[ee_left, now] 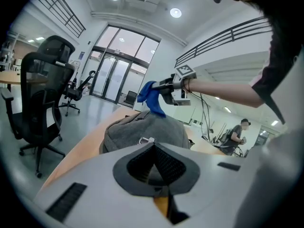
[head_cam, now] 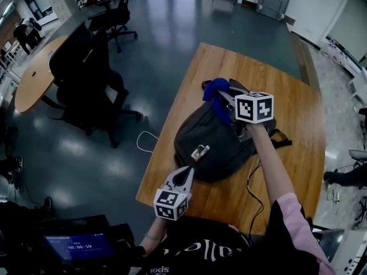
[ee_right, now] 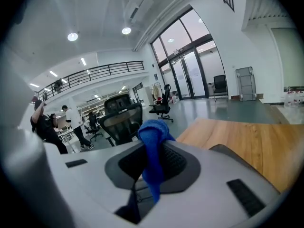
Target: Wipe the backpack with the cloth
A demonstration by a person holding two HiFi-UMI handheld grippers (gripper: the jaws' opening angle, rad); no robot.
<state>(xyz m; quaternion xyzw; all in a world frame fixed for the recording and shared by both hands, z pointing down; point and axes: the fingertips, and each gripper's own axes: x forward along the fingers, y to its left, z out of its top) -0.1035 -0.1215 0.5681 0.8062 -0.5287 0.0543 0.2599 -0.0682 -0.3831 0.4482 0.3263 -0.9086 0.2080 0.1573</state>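
Note:
A dark grey backpack [head_cam: 215, 145] lies on the wooden table [head_cam: 298, 153]. Above its far end my right gripper [head_cam: 225, 99] is shut on a blue cloth [head_cam: 216, 89], which bunches over the jaws and hangs down between them [ee_right: 153, 146]. The left gripper view shows the cloth [ee_left: 151, 98] touching the top of the backpack [ee_left: 142, 129], with the right gripper [ee_left: 167, 86] behind it. My left gripper [head_cam: 184, 175] sits at the backpack's near left edge, its jaws together and holding nothing [ee_left: 153, 145].
Black office chairs [head_cam: 86, 73] and a round wooden table [head_cam: 34, 73] stand left on the floor. A white cable [head_cam: 148, 141] lies by the table's left edge; a black cable [head_cam: 252, 182] trails over its near side. People stand in the background [ee_left: 237, 129].

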